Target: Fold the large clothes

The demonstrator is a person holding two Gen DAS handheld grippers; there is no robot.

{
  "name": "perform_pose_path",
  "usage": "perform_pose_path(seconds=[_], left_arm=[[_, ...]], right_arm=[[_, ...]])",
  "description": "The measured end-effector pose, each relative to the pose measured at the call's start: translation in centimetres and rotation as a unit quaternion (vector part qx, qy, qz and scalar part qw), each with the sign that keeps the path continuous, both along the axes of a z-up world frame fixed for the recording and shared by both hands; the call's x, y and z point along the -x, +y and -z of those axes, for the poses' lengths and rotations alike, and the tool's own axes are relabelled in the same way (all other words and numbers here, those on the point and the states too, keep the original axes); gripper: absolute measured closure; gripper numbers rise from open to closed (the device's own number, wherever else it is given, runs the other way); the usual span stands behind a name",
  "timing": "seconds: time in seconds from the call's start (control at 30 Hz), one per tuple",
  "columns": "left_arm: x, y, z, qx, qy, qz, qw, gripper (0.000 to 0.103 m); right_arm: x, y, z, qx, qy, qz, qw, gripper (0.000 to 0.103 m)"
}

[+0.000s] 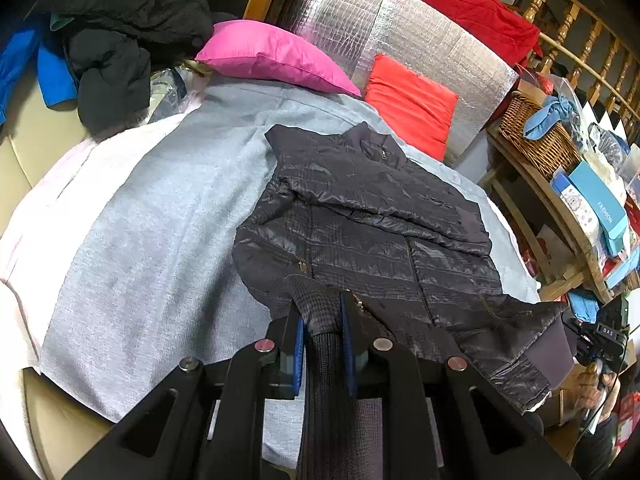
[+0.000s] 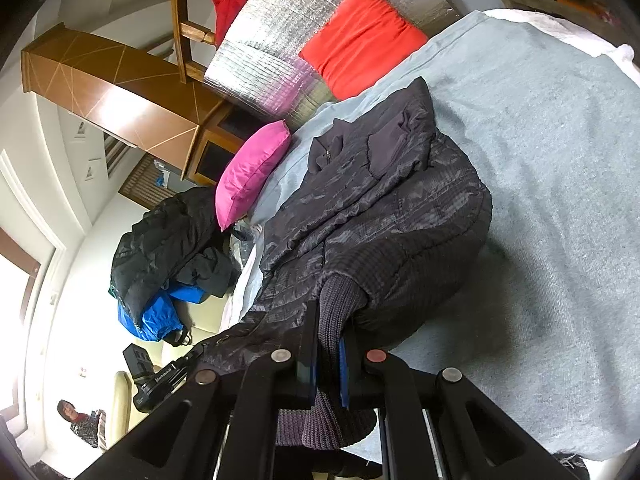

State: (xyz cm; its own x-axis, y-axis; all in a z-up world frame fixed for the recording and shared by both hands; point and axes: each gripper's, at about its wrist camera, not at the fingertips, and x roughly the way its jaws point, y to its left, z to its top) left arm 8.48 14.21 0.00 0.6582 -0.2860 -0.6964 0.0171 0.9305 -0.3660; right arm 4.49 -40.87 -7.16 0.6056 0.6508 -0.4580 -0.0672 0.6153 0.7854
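Nearest the lens in the left wrist view, the left gripper [image 1: 324, 332] is clamped narrow on a ribbed knit hem of the dark quilted jacket [image 1: 368, 232], the knit running back between its blue pads. In the right wrist view the right gripper [image 2: 329, 344] is likewise pinched tight on ribbed knit, apparently a cuff or hem corner of the same jacket [image 2: 360, 216].

Largest first: the bed, covered by a grey blanket [image 1: 160, 208], carries the jacket front-up, zipped, collar [image 1: 376, 148] toward the silver foil headboard panel [image 1: 384, 44]. One sleeve is already laid across the chest. The jacket's long axis runs from the grippers straight away toward the collar, so both hands sit at its near, bottom edge, the left gripper at one end of it and the right gripper at the other.

Judging from this, the likely move is carrying the bottom forward over the body toward the collar; neither hand looks nearer.

Smaller things: a pink pillow [image 1: 276, 56] and a red pillow [image 1: 412, 104] beyond the collar.
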Motion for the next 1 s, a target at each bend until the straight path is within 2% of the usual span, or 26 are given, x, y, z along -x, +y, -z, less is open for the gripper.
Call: perform_pose_path(seconds=[0.47, 1.0], left_arm=[[-0.32, -0.09, -0.42, 0.0, -0.002, 0.002, 1.0, 0.086], [-0.9, 0.76, -0.45, 0.021, -0.001, 0.005, 0.9998, 0.086]], right_arm=[[-0.55, -0.18, -0.2, 0.003, -0.001, 0.0, 1.0, 0.095], [-0.68, -0.41, -0.33, 0.005, -0.008, 0.005, 1.0, 0.095]])
